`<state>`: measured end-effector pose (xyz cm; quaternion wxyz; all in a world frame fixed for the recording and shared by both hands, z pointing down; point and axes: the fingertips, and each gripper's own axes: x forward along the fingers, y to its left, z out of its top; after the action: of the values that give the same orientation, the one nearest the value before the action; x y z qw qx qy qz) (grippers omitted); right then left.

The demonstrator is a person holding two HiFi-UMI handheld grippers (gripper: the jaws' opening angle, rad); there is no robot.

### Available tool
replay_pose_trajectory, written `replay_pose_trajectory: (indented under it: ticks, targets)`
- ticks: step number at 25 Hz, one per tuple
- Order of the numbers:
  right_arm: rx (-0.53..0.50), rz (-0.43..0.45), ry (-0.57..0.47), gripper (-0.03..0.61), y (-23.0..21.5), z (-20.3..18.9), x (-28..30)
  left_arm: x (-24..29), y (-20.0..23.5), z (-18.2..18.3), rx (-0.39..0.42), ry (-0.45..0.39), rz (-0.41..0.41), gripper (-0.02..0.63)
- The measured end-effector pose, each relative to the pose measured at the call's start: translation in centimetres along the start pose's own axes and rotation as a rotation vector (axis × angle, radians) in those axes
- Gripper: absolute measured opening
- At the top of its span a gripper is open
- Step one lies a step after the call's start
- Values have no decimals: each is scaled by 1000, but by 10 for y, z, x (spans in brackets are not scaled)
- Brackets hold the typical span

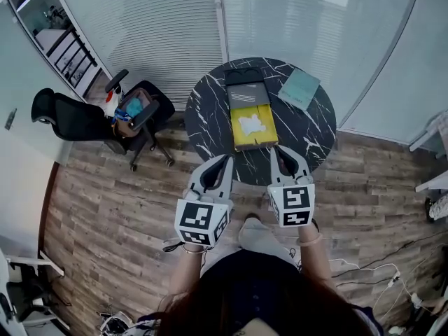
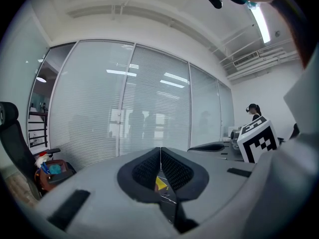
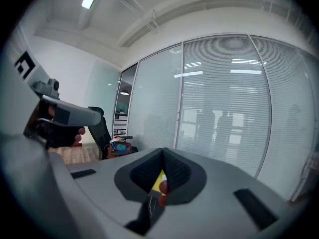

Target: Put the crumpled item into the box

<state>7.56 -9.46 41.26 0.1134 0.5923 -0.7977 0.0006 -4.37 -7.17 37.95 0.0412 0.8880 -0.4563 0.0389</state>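
Observation:
A yellow box lies open on the round black marble table, with its dark lid behind it. A white crumpled item rests inside the box. My left gripper hovers at the table's near edge, left of the box, jaws shut on nothing. My right gripper sits just right of the box's near end, also shut and empty. In the left gripper view the fingertips meet, and a sliver of the yellow box shows below them. The right gripper view shows the same.
A teal pad lies on the table's far right. A black office chair holding small items stands to the left on the wood floor. Glass partitions with blinds run behind the table. Cables trail on the floor at right.

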Motion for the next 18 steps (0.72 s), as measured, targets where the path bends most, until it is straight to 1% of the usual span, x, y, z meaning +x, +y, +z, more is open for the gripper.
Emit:
replay_pose_trajectory:
  ticks: [3,7,18]
  targets:
    - [11,-1,-5,23,2,3,-10,-7,-5,0,-1,-3,-4,28]
    - [25,22,-5,23,7,6,-25,-16,-14,1,2,-13,-8,28]
    - [16,29,-14,23,20,12,-60,-34,-33,0,9,-19,-22,28]
